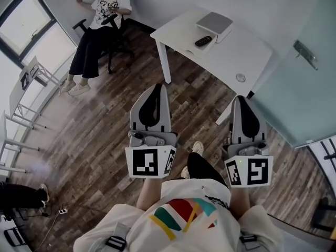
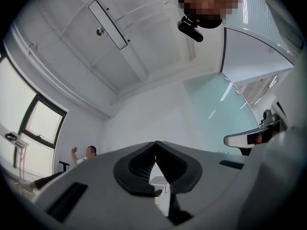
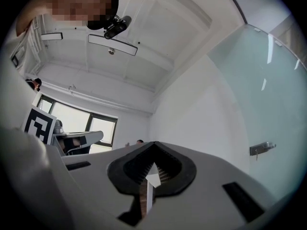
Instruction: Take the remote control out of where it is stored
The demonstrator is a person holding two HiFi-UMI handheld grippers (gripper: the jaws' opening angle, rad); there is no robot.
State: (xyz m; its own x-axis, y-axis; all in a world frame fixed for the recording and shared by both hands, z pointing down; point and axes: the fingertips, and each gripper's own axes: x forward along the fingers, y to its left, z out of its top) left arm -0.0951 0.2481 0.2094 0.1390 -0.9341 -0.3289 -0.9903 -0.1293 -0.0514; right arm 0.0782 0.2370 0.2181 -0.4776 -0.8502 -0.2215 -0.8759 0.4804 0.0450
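Both grippers hang side by side over wood-plank floor [image 1: 94, 140], well short of white table [image 1: 252, 51]. Left gripper [image 1: 159, 86]: smooth grey shells, ribbed black pads, tips pressed together, nothing between. Right gripper [image 1: 242, 97]: same build, tips meeting, empty too. Remote control [image 1: 203, 41]: slim black slab, flat on matte tabletop, just beside low grey-white box [image 1: 214, 23] with rounded corners. Small round disc [image 1: 240, 77] near table's front edge. Person [image 1: 100, 20] seated on black chair [image 1: 116, 41], far corner.

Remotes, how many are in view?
1: the remote lies on the table beside the grey box. More may be hidden from view.
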